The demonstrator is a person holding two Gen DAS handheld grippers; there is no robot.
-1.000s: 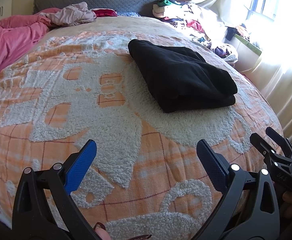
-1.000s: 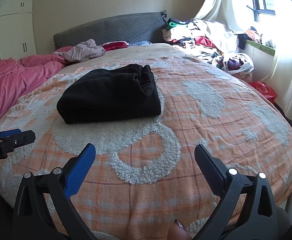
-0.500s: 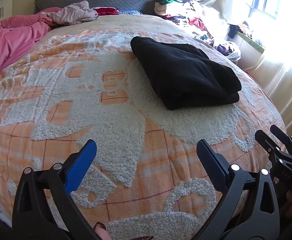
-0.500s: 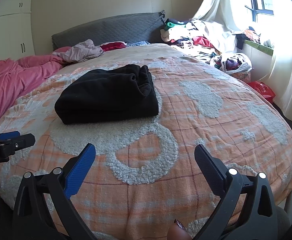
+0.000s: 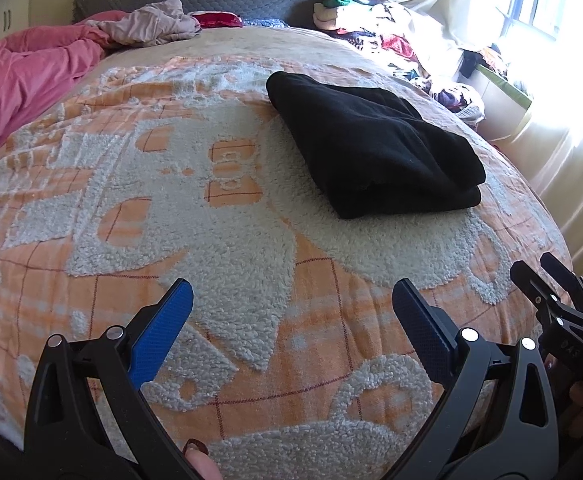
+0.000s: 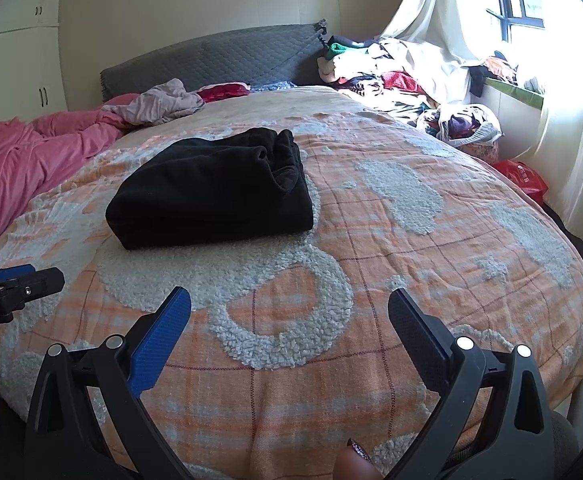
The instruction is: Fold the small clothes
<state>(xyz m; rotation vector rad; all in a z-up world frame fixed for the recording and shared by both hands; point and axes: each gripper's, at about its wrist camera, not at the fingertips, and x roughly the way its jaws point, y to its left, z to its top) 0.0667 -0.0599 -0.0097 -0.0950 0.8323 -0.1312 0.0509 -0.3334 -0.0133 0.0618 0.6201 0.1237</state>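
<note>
A black garment (image 5: 375,148) (image 6: 211,188) lies folded into a thick rectangle on the orange-and-white fleece blanket (image 5: 219,240) (image 6: 371,264) that covers the bed. My left gripper (image 5: 291,300) hovers open above the blanket's near part, well short of the garment, with nothing between its blue pads. My right gripper (image 6: 289,308) is open too, also near the bed's front edge with nothing held. Each gripper shows in the other's view: the right one (image 5: 547,280) at the right edge, the left one (image 6: 19,284) at the left edge.
A pink duvet (image 6: 19,164) and a mauve crumpled garment (image 6: 163,104) lie at the bed's left and head. A grey headboard (image 6: 219,60) stands behind. A heap of mixed clothes (image 6: 391,76) sits at the back right, with a red bag (image 6: 519,176) on the floor by the curtain.
Both grippers have drifted slightly back and left from the folded black garment, staying open. The garment has not moved.
</note>
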